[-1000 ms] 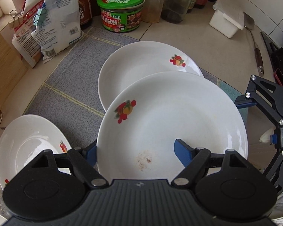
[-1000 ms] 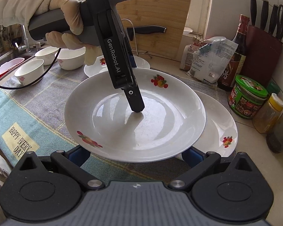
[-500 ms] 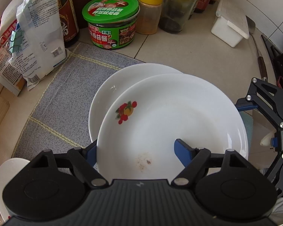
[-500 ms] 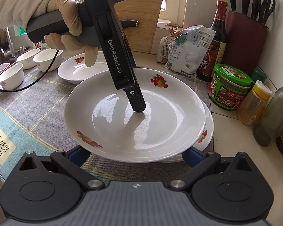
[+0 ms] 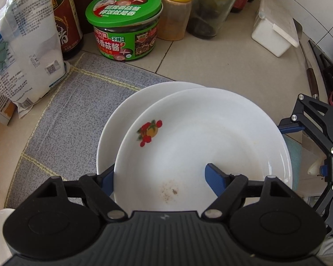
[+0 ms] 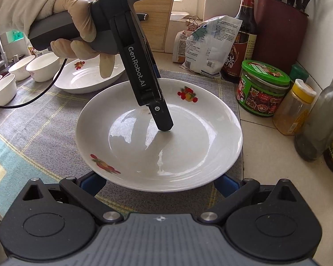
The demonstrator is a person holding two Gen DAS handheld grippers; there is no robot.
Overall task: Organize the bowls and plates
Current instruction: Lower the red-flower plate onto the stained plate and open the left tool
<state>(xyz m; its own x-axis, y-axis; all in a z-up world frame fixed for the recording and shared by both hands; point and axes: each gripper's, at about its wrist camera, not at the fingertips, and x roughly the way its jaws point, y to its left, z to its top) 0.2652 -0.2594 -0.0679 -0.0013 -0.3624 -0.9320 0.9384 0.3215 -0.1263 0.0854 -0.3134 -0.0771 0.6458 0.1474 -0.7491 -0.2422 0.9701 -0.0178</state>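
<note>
A white plate (image 5: pixel 202 141) with a fruit print is held by my left gripper (image 5: pixel 159 175), shut on its near rim, one finger on top and one beneath. It hovers just over a second white plate (image 5: pixel 122 119) on the grey mat and almost covers it. In the right wrist view the same plate (image 6: pixel 188 141) hides the lower one. My right gripper (image 6: pixel 157 184) has its fingers spread under the plate's near rim, not clamped. The left gripper's upper finger (image 6: pixel 162 119) rests inside the plate.
A third plate (image 6: pixel 88 79) and several small bowls (image 6: pixel 42 66) stand at the far left. A green-lidded jar (image 5: pixel 124 28), a spice jar (image 5: pixel 175 11), bottles, a white bag (image 5: pixel 26 44) and a white box (image 5: pixel 275 33) line the back of the counter.
The held plate has moved right and back, from beside the lower plate to almost squarely above it. Both grippers kept their hold and moved with it.
</note>
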